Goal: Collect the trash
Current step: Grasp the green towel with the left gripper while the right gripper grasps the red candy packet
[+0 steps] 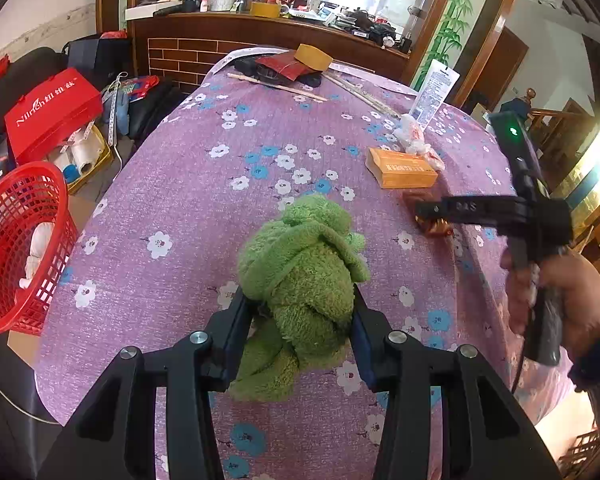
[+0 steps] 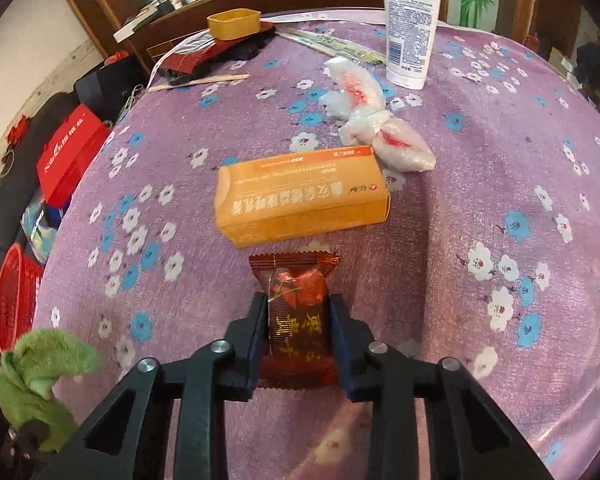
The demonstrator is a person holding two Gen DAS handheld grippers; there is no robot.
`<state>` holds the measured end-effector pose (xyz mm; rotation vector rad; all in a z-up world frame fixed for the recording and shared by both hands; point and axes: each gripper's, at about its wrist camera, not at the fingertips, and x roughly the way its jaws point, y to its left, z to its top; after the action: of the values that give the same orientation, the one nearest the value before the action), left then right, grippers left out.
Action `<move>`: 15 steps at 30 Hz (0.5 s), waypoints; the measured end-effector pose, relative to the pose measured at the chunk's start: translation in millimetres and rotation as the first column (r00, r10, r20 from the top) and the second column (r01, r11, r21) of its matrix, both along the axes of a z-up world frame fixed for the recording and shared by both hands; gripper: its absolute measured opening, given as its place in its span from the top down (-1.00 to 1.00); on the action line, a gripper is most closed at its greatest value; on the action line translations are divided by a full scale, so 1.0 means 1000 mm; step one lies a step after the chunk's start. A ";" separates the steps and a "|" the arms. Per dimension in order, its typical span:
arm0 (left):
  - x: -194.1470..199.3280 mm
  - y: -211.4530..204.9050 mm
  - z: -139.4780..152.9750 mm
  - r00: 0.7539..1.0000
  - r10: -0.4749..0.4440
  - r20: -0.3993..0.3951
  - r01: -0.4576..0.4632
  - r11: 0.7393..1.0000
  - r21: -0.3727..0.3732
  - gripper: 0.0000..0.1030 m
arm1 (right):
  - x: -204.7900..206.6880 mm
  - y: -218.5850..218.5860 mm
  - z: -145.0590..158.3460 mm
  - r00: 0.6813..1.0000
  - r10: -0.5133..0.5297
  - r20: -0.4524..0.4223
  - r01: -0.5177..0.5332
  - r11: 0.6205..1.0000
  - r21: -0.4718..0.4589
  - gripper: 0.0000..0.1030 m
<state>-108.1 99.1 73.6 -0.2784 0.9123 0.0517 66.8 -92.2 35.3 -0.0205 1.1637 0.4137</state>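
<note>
R claw on snack wrapper

— How did the left black two-finger gripper stand?

— Low in the frame's centre, pointing steeply down, its blue-padded fingers pressed on a crumpled green terry cloth.

— And the right black two-finger gripper?

— Lower centre of its own view, clamped on a red-brown foil snack packet; at the left view's right edge, a bare hand gripped its handle.
</note>
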 end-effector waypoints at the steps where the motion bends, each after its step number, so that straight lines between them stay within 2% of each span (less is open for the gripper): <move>1: 0.000 0.000 0.000 1.000 -0.003 0.001 0.003 1.000 0.002 0.14 | -0.008 -0.002 0.004 1.000 -0.001 0.003 0.001 1.000 0.019 0.41; 9: 0.001 -0.012 0.010 0.998 -0.055 0.037 0.053 0.998 0.039 0.14 | -0.096 -0.019 0.042 0.996 -0.008 0.092 0.000 0.997 0.079 0.42; 15: -0.001 -0.019 0.018 0.994 -0.092 0.064 0.087 0.993 0.085 0.14 | -0.144 -0.026 0.051 0.993 -0.040 0.114 0.029 0.995 0.098 0.42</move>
<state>-109.4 80.1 91.4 -0.1615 0.8519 -0.0029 -77.1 -118.0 85.9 0.0592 1.0273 0.4321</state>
